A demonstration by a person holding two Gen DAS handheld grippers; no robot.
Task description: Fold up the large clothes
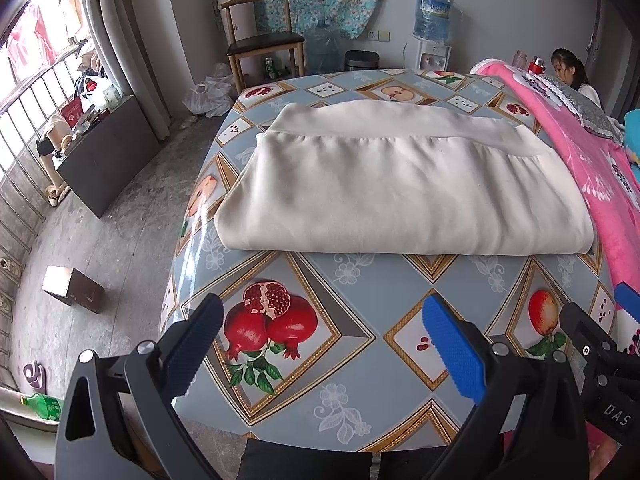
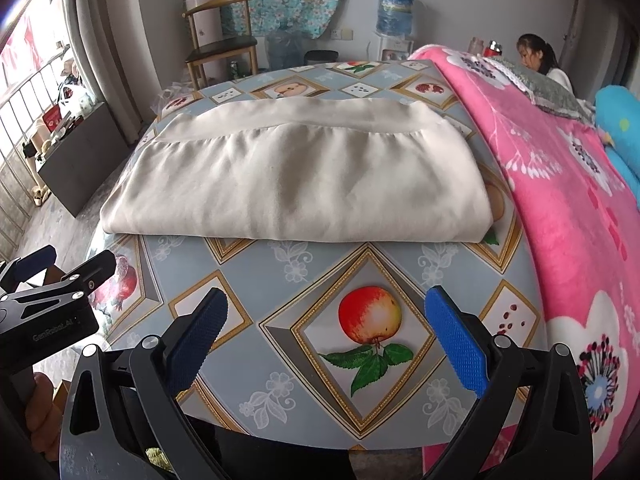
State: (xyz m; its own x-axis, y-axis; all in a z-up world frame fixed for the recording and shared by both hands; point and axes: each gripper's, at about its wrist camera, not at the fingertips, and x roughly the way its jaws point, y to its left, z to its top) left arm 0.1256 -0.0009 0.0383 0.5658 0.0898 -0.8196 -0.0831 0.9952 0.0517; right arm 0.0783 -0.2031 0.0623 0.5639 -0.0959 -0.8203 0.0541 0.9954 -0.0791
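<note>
1. Cream-coloured folded fabric garment (image 1: 400, 196) lies flat on the table, well ahead of both tongs and touched by neither.
2. Left gripper (image 1: 324, 344), black with blue ribbed pads, hangs over the near table edge with its fingers wide apart and nothing between them.
3. Right gripper (image 2: 326, 340) is likewise spread wide and holds nothing, above a printed apple.
4. Glossy grey-blue tablecloth with fruit pictures in gold diamond frames (image 2: 256, 276) covers the table beneath them.
5. Bright pink floral fleece blanket (image 2: 568, 216) lies just beside the garment's right edge.
6. Wooden chair with a dark seat (image 1: 262, 42) stands beyond the table.
</note>
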